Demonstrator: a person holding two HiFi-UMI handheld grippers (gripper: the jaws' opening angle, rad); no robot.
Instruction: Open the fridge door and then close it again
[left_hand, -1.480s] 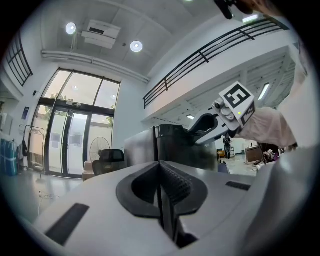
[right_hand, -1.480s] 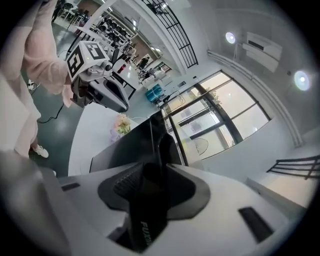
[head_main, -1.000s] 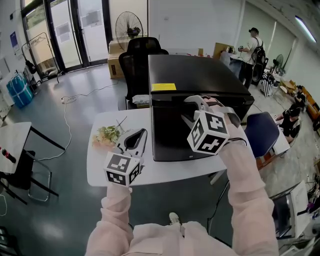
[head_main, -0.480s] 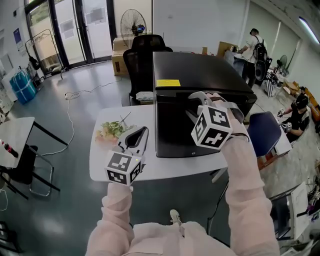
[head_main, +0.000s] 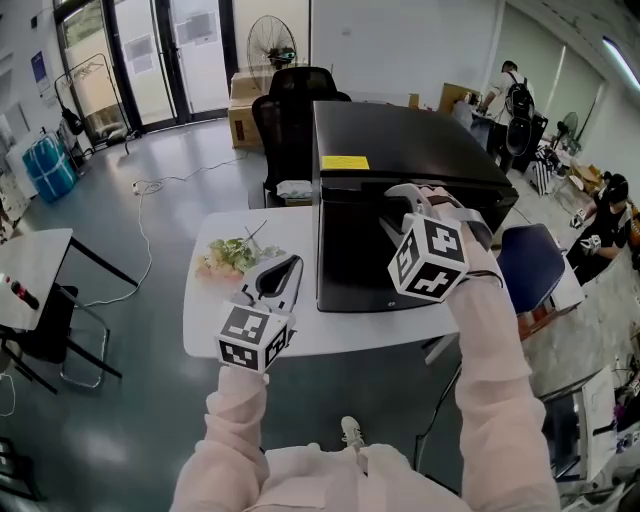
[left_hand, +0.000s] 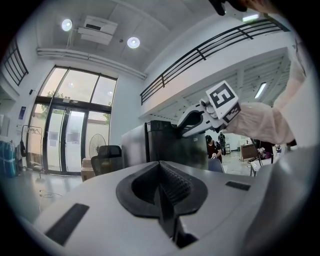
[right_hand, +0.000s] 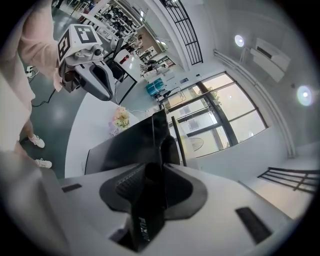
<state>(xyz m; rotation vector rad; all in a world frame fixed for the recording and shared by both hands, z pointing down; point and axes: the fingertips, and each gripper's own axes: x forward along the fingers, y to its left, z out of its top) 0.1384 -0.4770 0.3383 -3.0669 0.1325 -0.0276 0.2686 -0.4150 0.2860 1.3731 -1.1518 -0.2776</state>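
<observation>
Fridge door edge (head_main: 345, 186) | right gripper (right_hand: 150, 180), just closing, clamps it | left gripper (left_hand: 162, 187) together above table (head_main: 330, 335)

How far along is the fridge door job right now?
Nothing looks done yet: the fridge door sits flush and shows no sign of having been opened. In hand: the right gripper has the door's top edge between its jaws, which have just been closing on it. The left gripper is shut and empty over the table. Left to do: pull the door open, then shut it again.
</observation>
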